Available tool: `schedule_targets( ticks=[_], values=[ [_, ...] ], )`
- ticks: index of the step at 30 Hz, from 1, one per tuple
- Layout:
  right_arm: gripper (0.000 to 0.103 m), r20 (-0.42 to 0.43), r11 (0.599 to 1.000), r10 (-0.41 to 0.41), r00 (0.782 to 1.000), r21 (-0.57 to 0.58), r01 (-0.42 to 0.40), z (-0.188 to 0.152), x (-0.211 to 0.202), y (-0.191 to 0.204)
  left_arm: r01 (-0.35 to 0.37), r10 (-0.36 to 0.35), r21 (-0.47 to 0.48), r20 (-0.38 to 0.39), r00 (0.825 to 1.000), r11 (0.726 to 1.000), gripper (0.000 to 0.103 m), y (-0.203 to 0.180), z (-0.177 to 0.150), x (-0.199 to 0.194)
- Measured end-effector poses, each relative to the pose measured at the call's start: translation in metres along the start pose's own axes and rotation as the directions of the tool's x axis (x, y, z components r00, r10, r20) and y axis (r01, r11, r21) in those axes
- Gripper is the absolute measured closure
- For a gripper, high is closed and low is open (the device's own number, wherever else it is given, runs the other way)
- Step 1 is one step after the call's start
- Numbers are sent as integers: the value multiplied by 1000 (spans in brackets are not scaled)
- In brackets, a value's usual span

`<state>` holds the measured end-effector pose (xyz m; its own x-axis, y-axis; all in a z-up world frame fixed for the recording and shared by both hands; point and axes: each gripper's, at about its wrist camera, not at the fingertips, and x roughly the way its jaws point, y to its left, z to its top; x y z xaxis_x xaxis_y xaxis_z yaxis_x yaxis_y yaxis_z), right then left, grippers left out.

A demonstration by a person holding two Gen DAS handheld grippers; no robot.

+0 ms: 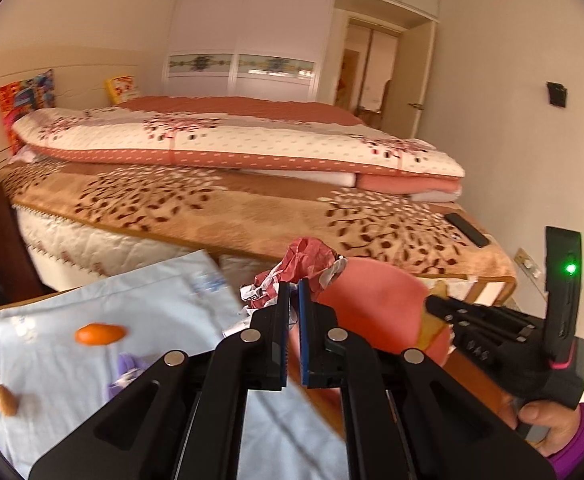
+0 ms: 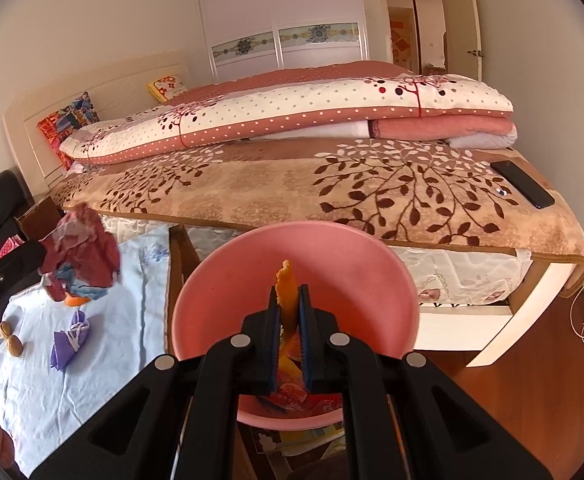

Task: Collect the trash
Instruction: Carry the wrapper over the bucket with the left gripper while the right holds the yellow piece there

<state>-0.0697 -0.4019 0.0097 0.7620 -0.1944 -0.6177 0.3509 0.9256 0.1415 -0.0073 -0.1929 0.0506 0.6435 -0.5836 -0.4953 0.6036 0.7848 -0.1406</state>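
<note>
Left hand-held gripper point(image 1: 294, 286) clamps crumpled wrapper point(image 1: 308, 258); right hand-held gripper point(image 2: 290, 294) pinches orange peel point(image 2: 286, 286)

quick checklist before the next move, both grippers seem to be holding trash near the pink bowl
1. Left gripper shut on the crumpled red wrapper: ok.
2. Right gripper shut on the orange peel: ok.
3. Peel over the pink bowl, ready to drop: ok.
4. Wrapper over the bowl: not ok, in the right wrist view it hangs over the blue cloth, left of the bowl.
5. Bowl has room: ok, only a few scraps at the bottom.
6. Cloth cleared of trash: not ok, purple wrapper, nuts and an orange piece remain.
</note>
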Motion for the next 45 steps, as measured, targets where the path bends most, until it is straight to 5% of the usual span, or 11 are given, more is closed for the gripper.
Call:
schedule_targets(
  ticks=[11,45],
  values=[
    [95,6,1000,0,1000,14,0,4,4,-16,67,-66,40,-44,997,997,99,-45,0,37],
    [95,-43,997,-73,996,10,74,-2,42,-28,36,-27,54,-152,988,998,99,-63,-30,99]
  ],
)
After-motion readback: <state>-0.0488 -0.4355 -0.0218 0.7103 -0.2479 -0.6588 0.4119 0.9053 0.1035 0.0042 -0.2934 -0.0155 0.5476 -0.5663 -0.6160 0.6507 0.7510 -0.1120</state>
